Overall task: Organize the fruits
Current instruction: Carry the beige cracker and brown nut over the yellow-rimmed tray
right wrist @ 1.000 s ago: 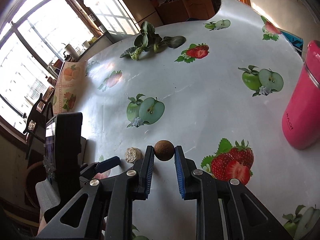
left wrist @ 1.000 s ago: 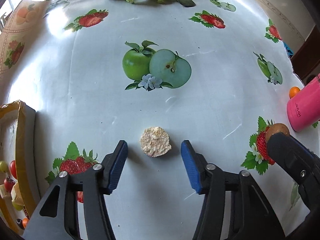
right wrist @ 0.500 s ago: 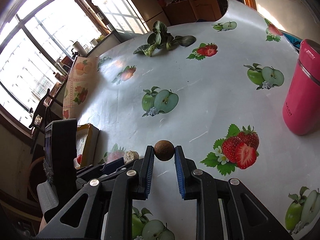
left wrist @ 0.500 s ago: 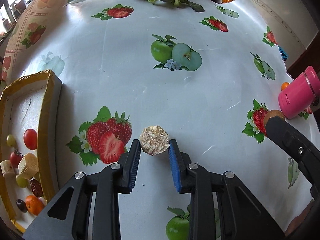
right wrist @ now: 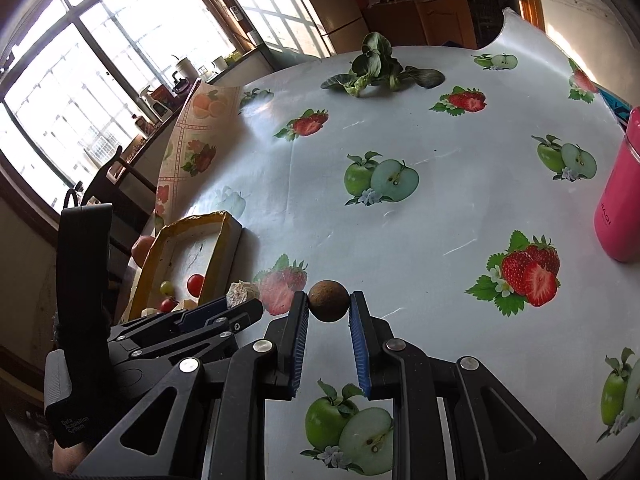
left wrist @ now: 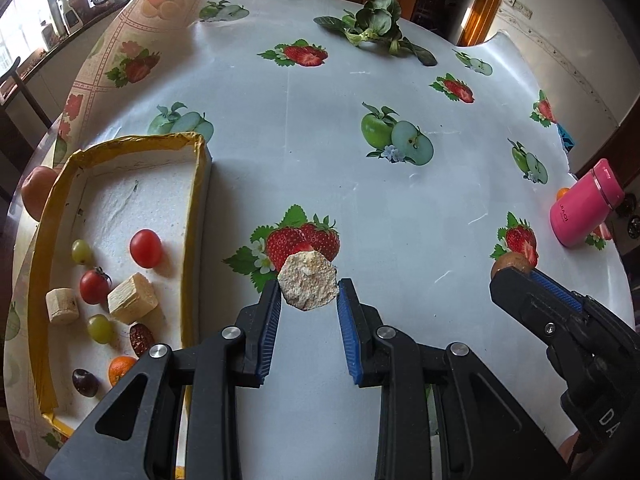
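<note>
My left gripper is shut on a pale crumbly fruit chunk and holds it above the table, right of the tray. The yellow-rimmed white tray at the left holds cherry tomatoes, green grapes, pale chunks, a small orange and dark fruits. My right gripper is shut on a small round brown fruit, held above the table. That gripper also shows at the right of the left wrist view. The tray and the left gripper show in the right wrist view.
A pink bottle stands at the right edge with a small orange behind it. Leafy greens lie at the far side. An orange-red round fruit sits outside the tray's left rim. The tablecloth has fruit prints.
My left gripper closed on the pale chunk, lifted it and drew back toward the tray side. My right gripper rose and drew back with the brown fruit still in it.
</note>
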A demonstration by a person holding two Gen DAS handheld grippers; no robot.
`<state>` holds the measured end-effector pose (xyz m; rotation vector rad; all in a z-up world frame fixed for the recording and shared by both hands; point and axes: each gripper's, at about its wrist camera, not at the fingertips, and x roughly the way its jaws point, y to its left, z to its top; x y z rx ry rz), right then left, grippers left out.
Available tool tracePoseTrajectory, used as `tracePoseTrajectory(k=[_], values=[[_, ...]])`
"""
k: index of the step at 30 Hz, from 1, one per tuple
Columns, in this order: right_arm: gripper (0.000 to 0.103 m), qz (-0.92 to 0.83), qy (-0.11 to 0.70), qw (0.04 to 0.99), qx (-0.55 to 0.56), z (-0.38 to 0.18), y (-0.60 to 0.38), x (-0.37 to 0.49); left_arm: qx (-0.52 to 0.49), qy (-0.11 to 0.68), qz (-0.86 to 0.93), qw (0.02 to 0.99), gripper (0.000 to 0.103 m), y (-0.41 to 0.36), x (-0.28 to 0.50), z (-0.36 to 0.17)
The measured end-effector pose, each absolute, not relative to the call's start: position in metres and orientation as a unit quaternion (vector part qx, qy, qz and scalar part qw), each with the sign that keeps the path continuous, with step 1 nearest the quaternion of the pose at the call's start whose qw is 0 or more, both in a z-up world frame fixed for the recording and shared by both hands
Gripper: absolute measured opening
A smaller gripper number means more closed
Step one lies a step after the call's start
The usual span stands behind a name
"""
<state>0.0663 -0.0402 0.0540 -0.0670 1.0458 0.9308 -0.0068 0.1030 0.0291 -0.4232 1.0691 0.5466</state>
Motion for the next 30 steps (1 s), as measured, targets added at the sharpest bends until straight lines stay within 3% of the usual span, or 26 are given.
tracePoseTrajectory(k=[30], values=[[0.021,0.497,0.461,0.73,-0.09,0.067,0.041,-0.023,-0.236,0.46,0.328,0.791,0.026,0.177,-0.105,0.053]])
